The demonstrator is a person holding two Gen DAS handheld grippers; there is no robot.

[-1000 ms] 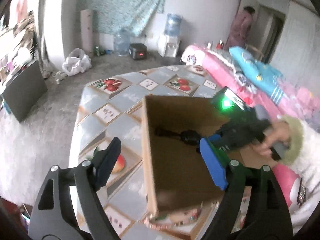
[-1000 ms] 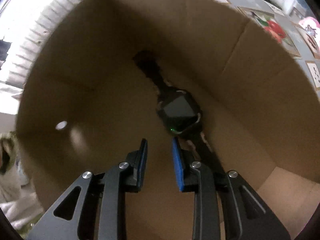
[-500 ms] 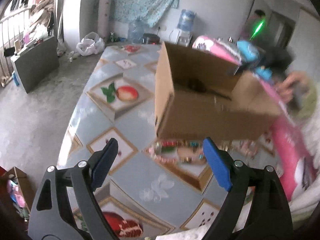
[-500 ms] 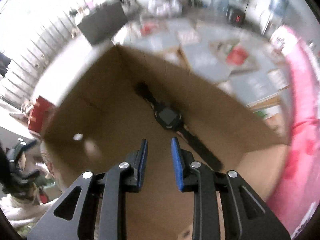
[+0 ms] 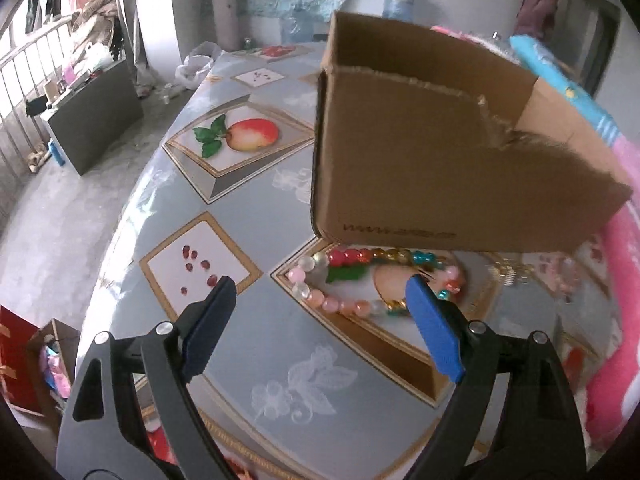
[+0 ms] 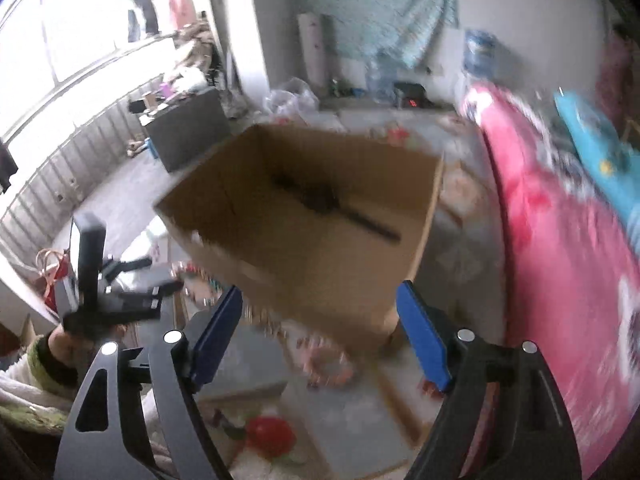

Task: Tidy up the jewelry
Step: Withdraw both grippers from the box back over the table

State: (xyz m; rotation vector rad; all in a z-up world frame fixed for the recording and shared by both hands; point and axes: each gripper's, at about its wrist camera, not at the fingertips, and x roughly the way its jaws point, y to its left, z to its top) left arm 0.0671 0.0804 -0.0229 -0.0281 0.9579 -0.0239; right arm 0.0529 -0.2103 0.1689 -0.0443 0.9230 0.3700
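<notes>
- The right gripper (image 6: 320, 332), a second ago pressed nearly together low inside the cardboard box (image 6: 320, 216), has pulled up and back out; its jaws are opening at this moment and nothing lies between them
- The dark wristwatch (image 6: 320, 200) it was poised over stays behind, lying flat on the box floor, strap stretched along the bottom; by the look of it that piece is now stowed
- The left gripper (image 5: 320, 312) has come down from a high view over the open box to a low one at the box's outer side, fingers spread wide and empty
- Its blue pads (image 5: 208, 324) now frame the beaded bracelet (image 5: 340, 280), a loop of pink, red, amber and teal beads lying on the fruit-patterned tablecloth (image 5: 240, 216) just in front of the box's near wall; the pads sit above it, not touching
- A small gold-coloured piece (image 5: 508, 276) lies on the cloth to the right of the bracelet, too blurred to identify
- Judging from this, the bracelet is the next item for the box
- The left tool tilts steeply down at the table; in the right view, blurred by motion, the person's left hand (image 6: 60, 344) grips its handle beside the box
</notes>
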